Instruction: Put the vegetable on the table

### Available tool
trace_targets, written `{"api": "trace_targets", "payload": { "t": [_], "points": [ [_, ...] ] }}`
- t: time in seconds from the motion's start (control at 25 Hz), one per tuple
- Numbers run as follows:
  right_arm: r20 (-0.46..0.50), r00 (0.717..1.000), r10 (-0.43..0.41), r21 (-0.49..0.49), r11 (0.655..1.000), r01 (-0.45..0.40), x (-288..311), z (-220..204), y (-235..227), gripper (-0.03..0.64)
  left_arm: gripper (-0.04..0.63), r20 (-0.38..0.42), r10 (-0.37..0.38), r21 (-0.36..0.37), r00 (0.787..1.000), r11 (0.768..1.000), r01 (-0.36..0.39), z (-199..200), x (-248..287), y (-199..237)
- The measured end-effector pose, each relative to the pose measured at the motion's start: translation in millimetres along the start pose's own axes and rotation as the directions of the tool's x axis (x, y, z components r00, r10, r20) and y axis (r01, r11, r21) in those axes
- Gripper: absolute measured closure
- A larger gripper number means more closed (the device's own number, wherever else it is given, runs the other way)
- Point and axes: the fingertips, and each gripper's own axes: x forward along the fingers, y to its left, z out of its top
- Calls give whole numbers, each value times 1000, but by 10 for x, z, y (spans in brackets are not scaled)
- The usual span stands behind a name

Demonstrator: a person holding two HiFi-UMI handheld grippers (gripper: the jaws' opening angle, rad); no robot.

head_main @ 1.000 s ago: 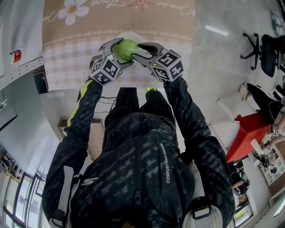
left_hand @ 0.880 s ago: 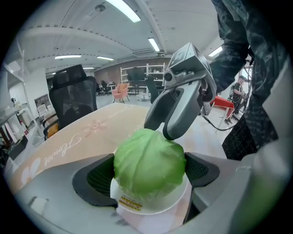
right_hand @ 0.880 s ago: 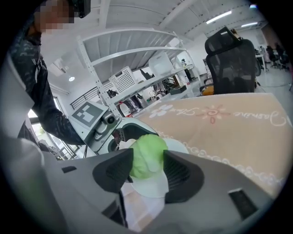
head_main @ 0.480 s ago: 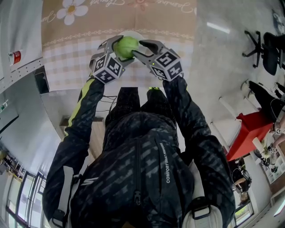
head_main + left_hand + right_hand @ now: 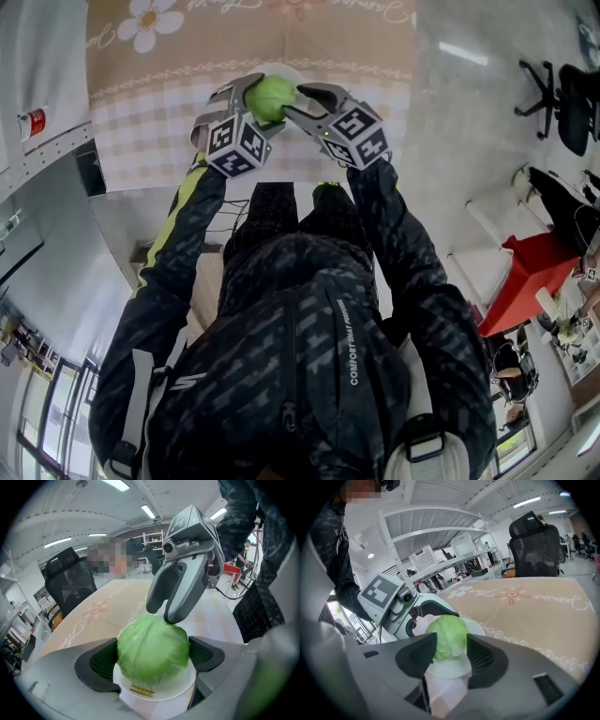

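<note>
A pale green cabbage (image 5: 272, 97) sits on a small white plate (image 5: 283, 70) on the beige flowered tablecloth (image 5: 159, 122). My left gripper (image 5: 259, 103) comes at it from the left and my right gripper (image 5: 292, 103) from the right. In the left gripper view the cabbage (image 5: 152, 648) fills the gap and both dark pads (image 5: 101, 660) lie against its sides, above the plate's rim (image 5: 154, 694). There the right gripper (image 5: 161, 616) has its fingertips on the cabbage's far top. In the right gripper view the cabbage (image 5: 446, 639) stands between the pads (image 5: 417, 656), touching both.
The table's near edge runs just in front of my legs. Black office chairs (image 5: 562, 103) and a red object (image 5: 525, 281) stand on the floor to the right. A black chair (image 5: 534, 541) and metal shelving (image 5: 440, 564) lie beyond the table.
Both grippers and the cabbage sit slightly higher in the head view. The left gripper's marker cube has rolled a little. The grip on the cabbage looks the same.
</note>
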Motion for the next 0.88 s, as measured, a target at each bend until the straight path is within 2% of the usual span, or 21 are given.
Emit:
{"api": "trace_targets", "payload": {
  "t": [0.36, 0.48, 0.88],
  "points": [
    [-6, 1000, -1, 14, 1000, 1, -34, -90, -51, 439, 132, -43, 37, 47, 998, 998, -35, 18, 65, -31],
    [5, 1000, 1, 27, 1000, -1, -127, -146, -112, 439, 132, -43, 56, 47, 998, 997, -54, 102, 133, -71],
    [18, 1000, 8, 54, 998, -9, -18, -98, -71, 439, 132, -21, 75, 41, 997, 996, -74, 3, 67, -12]
  ]
}}
